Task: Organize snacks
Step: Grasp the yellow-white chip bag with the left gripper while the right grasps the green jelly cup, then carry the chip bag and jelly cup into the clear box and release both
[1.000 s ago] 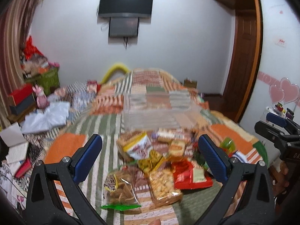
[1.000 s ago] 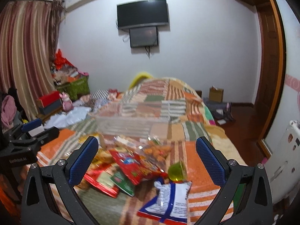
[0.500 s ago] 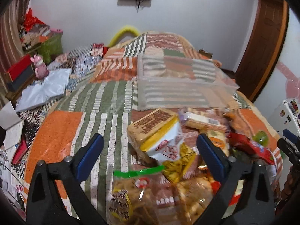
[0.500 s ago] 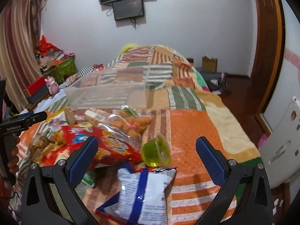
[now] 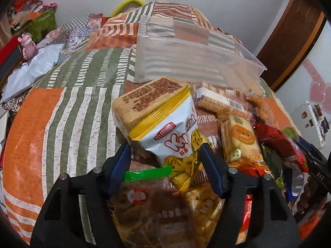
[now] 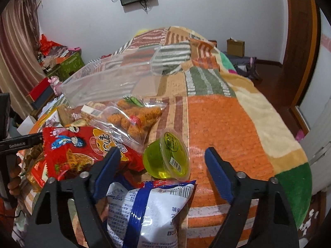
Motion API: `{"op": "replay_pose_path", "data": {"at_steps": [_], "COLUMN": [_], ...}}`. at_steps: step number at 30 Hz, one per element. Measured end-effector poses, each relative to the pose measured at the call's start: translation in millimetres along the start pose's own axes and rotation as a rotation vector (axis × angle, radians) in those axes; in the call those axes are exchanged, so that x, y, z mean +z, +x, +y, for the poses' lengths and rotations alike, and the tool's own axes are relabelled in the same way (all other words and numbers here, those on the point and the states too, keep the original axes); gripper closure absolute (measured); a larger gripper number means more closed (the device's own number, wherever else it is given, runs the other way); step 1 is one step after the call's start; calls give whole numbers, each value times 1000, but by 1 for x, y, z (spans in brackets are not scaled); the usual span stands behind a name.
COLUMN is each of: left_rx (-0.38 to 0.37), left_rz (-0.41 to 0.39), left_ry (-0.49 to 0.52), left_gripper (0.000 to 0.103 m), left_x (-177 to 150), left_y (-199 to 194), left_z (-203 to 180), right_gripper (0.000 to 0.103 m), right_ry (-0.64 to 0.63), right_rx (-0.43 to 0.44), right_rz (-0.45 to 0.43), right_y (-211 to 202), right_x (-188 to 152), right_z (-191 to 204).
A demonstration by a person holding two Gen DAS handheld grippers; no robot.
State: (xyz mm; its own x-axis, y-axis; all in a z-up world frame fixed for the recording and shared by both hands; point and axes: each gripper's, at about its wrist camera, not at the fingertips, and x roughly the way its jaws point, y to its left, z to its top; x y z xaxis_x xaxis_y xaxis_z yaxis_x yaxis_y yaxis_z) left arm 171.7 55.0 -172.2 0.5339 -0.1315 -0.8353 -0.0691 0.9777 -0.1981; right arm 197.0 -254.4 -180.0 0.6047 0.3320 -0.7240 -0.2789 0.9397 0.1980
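Left gripper (image 5: pixel 165 155) jaws apart around the white-yellow chip bag (image 5: pixel 173 138), frame centre, not clamped. Right gripper (image 6: pixel 162 161) jaws apart around the green jelly cup (image 6: pixel 167 157), lower centre. Slippery foil may be pinched badly and dropped short of the clear bin (image 5: pixel 194 55).

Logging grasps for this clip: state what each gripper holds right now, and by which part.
Nothing is held. The left gripper is open, its fingers either side of the white shrimp-chip bag. The right gripper is open around the green jelly cup.
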Motion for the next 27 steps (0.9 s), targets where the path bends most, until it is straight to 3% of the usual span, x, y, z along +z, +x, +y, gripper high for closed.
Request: {"op": "replay_pose_path", "data": {"at_steps": [5, 12, 21, 27], "left_rx": [21, 31, 35, 33], "left_rz": [-5, -38, -96, -124], "left_ry": [7, 12, -10, 12], "left_gripper": [37, 64, 75, 77], "left_x": [2, -4, -13, -13], "left_y": [6, 1, -28, -39], "left_z": [-7, -7, 11, 6], "right_gripper": [44, 64, 69, 81], "right_ry": [12, -13, -7, -21], "right_rx": [40, 28, 20, 10], "right_rz": [12, 4, -15, -34], "right_y": [4, 2, 1, -4], "right_x": [-2, -1, 1, 3], "right_z": [-2, 3, 4, 5]}}
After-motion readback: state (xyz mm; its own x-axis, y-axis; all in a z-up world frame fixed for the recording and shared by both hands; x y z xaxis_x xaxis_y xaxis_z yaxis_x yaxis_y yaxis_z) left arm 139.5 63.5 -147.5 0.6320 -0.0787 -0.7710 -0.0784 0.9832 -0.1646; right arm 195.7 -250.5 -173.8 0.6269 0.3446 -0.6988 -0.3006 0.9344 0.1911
